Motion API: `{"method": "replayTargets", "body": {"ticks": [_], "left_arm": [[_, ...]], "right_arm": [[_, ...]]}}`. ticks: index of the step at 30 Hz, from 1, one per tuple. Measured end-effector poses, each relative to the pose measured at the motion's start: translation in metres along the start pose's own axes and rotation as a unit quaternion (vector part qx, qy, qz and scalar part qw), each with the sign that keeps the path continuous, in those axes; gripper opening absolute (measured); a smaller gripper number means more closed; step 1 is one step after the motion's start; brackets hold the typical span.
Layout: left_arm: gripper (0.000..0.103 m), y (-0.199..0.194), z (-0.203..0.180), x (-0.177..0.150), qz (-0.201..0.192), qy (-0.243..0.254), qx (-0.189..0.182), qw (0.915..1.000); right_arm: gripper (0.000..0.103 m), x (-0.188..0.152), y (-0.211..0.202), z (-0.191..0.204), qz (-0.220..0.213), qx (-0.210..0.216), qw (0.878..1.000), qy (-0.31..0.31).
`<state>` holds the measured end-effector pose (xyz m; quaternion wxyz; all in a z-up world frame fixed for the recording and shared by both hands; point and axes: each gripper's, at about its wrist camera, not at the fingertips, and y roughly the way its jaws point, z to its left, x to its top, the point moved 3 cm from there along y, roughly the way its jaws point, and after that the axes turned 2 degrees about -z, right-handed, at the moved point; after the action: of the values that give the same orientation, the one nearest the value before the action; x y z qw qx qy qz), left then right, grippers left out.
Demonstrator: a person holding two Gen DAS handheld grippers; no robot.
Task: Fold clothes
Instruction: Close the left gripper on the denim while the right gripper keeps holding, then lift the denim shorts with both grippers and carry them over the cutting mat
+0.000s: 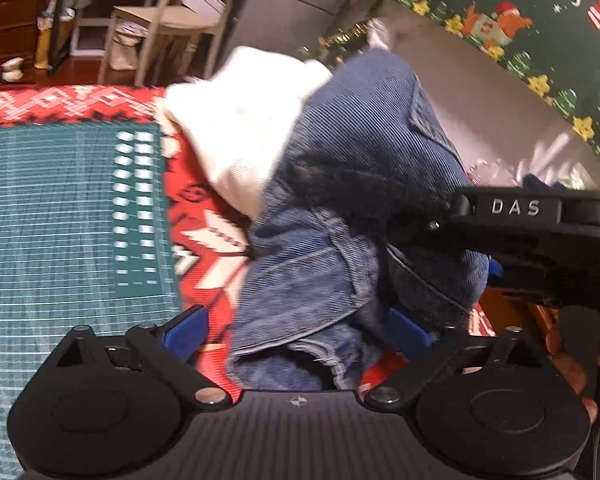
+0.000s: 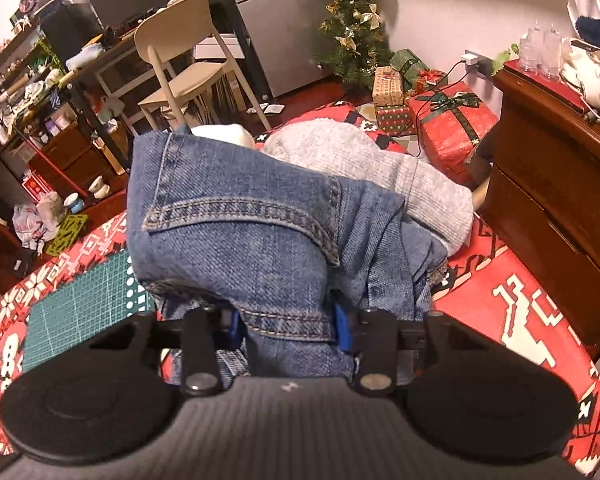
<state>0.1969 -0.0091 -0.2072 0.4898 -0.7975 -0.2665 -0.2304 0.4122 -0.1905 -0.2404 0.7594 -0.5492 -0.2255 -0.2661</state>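
A crumpled pair of blue jeans (image 2: 260,220) lies heaped on the red patterned cloth (image 2: 520,308). My right gripper (image 2: 289,328) is shut on a stitched hem of the jeans, with denim filling the gap between its blue pads. In the left wrist view the jeans (image 1: 340,152) bulge between the wide-set fingers of my left gripper (image 1: 296,334). That gripper is open, and its left finger (image 1: 188,332) stands clear of the fabric. A white garment (image 1: 236,128) lies behind the jeans. A grey knit sweater (image 2: 360,160) lies behind them to the right.
A green cutting mat (image 1: 60,208) covers the cloth left of the pile. The other gripper's black housing (image 1: 516,208) and a hand crowd the right of the left wrist view. Beyond the surface are a beige chair (image 2: 180,60), wrapped gifts (image 2: 452,120) and a wooden cabinet (image 2: 560,184).
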Motion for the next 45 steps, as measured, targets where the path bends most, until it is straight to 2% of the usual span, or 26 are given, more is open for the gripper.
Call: {"method": "replayTargets", "body": {"ticks": [3, 4, 5, 7, 14, 20, 25, 31, 39, 45], "left_arm": [[0.059, 0.013, -0.002, 0.002, 0.009, 0.008, 0.021, 0.9997], [0.040, 0.015, -0.003, 0.002, 0.009, 0.012, 0.032, 0.9994], [0.026, 0.014, -0.002, 0.002, 0.008, 0.009, 0.041, 0.9991], [0.016, 0.011, -0.002, 0.003, 0.006, 0.003, 0.057, 0.9983], [0.012, -0.027, -0.008, 0.009, -0.014, -0.017, 0.039, 0.9990], [0.011, -0.078, -0.018, 0.012, -0.051, 0.013, 0.058, 0.9969], [0.011, -0.134, -0.001, 0.006, -0.085, 0.014, 0.078, 0.9933], [0.011, -0.195, 0.036, -0.013, -0.112, -0.010, 0.106, 0.9880], [0.011, -0.263, 0.086, -0.046, -0.142, -0.059, 0.151, 0.9765], [0.011, -0.306, 0.099, -0.049, -0.164, -0.065, 0.177, 0.9682]], "right_arm": [[0.042, -0.003, -0.002, 0.000, -0.001, 0.001, 1.000, -0.006], [0.042, -0.003, -0.002, 0.000, -0.002, 0.004, 1.000, -0.004], [0.041, -0.002, -0.002, 0.000, -0.002, 0.007, 1.000, -0.003], [0.038, -0.005, -0.009, -0.001, -0.003, 0.015, 1.000, 0.003], [0.029, -0.007, -0.041, 0.011, -0.026, 0.032, 0.999, -0.011], [0.025, -0.011, -0.089, 0.040, -0.049, 0.060, 0.996, -0.036], [0.025, -0.031, -0.142, 0.079, -0.075, 0.089, 0.991, -0.064], [0.025, -0.082, -0.189, 0.124, -0.059, 0.148, 0.983, -0.093], [0.025, -0.141, -0.220, 0.181, 0.000, 0.235, 0.964, -0.125], [0.024, -0.164, -0.253, 0.216, 0.019, 0.247, 0.956, -0.159]]}}
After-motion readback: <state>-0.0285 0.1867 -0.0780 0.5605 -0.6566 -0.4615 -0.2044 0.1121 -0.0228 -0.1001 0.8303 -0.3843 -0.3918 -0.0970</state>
